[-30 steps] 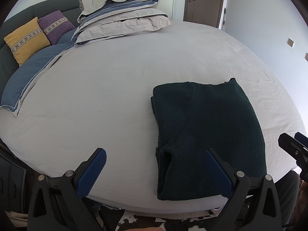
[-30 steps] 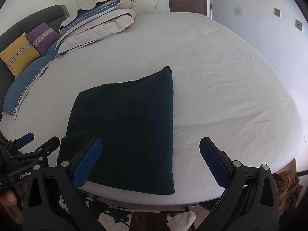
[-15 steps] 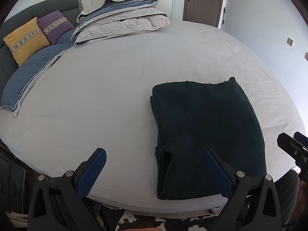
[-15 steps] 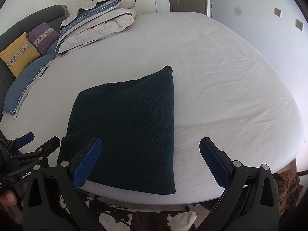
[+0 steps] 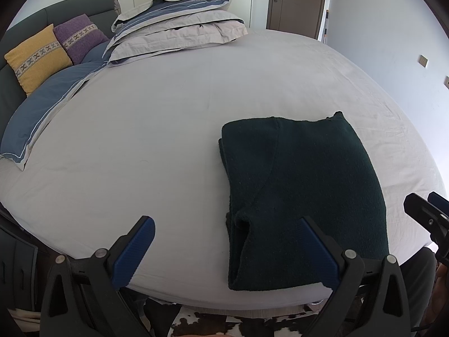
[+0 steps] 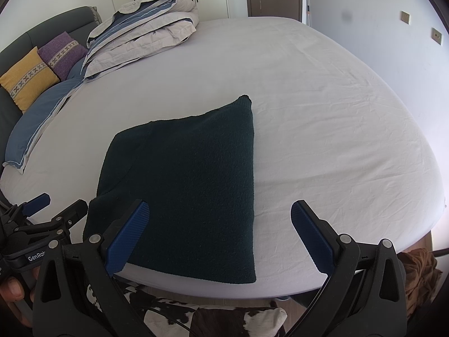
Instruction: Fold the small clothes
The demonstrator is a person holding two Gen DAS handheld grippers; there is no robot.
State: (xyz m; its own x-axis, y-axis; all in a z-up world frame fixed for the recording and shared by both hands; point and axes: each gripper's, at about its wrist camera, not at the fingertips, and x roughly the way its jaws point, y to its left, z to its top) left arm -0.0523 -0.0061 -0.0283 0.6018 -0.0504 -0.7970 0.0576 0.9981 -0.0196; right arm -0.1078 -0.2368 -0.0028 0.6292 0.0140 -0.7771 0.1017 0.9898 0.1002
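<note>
A dark green knitted garment [image 5: 303,191] lies folded into a flat rectangle at the near edge of the white bed [image 5: 168,129]; it also shows in the right wrist view [image 6: 190,185]. My left gripper [image 5: 224,250] is open and empty, held just off the bed's near edge, its right finger over the garment's near left corner. My right gripper [image 6: 219,236] is open and empty, its left finger over the garment's near edge. Neither touches the cloth.
A folded grey and blue duvet [image 5: 179,28] lies at the far side of the bed. A yellow cushion [image 5: 36,56] and a purple cushion [image 5: 81,38] lean on the dark headboard at left. A cowhide rug [image 6: 213,317] lies below the bed edge.
</note>
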